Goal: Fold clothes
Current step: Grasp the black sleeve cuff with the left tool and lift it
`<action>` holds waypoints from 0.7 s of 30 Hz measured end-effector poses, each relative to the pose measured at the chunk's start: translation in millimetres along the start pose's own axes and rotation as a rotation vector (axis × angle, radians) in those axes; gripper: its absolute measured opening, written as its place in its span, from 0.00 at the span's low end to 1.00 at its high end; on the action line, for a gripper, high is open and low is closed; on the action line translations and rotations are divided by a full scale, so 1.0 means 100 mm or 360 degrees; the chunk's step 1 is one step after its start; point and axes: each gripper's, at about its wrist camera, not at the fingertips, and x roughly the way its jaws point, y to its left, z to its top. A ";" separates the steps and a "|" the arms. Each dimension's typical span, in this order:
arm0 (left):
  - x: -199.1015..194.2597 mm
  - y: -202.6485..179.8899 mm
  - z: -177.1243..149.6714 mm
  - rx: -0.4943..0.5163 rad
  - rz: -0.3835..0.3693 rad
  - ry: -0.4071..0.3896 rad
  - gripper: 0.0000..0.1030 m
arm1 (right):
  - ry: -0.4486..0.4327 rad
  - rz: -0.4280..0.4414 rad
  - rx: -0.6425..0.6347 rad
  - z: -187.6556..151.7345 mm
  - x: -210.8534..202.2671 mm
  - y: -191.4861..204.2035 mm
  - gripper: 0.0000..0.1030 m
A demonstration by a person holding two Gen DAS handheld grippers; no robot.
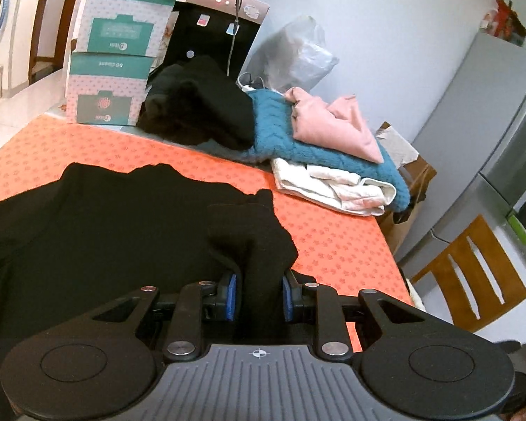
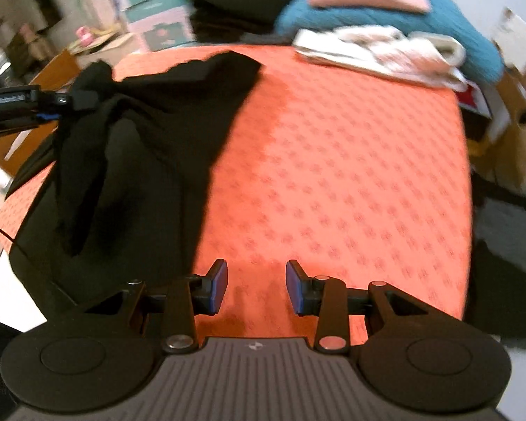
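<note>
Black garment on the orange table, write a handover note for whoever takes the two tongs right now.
Left tongs: shut on a bunched fold of the black knit garment, lifting it off the orange patterned tablecloth.
Right tongs: open, holding nothing, over bare tablecloth beside the garment.
Far edge: pile of a pink top, teal knit sweater, white cloth and another black item.
Done: garment grasped by one side.
Left: fold it flat, then probably add it to the pile.
</note>
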 end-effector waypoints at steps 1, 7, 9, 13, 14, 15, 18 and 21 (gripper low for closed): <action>0.02 -0.03 0.01 0.0013 -0.0011 -0.0004 0.27 | -0.0007 0.0005 -0.0026 0.05 0.01 0.03 0.41; 0.27 -0.46 0.14 0.0180 -0.0152 -0.0008 0.27 | -0.0050 -0.0014 -0.0039 0.12 -0.04 0.06 0.41; 0.43 -0.66 0.18 0.0260 -0.0197 0.0020 0.27 | -0.0056 -0.0038 0.0006 0.05 -0.08 0.02 0.41; 0.81 -1.05 0.14 0.0431 -0.0224 0.0131 0.28 | -0.0062 -0.0108 0.0146 -0.16 -0.17 -0.15 0.41; 0.92 -1.14 0.10 0.0481 -0.0217 0.0168 0.28 | -0.0063 -0.0126 0.0185 -0.22 -0.19 -0.20 0.41; 1.01 -1.20 0.05 0.0522 -0.0215 0.0199 0.28 | -0.0064 -0.0143 0.0221 -0.27 -0.22 -0.25 0.41; 1.23 -1.35 -0.11 0.0629 -0.0222 0.0281 0.28 | -0.0069 -0.0192 0.0326 -0.44 -0.29 -0.38 0.41; 1.31 -1.41 -0.18 0.0672 -0.0228 0.0315 0.28 | -0.0068 -0.0223 0.0389 -0.55 -0.32 -0.45 0.41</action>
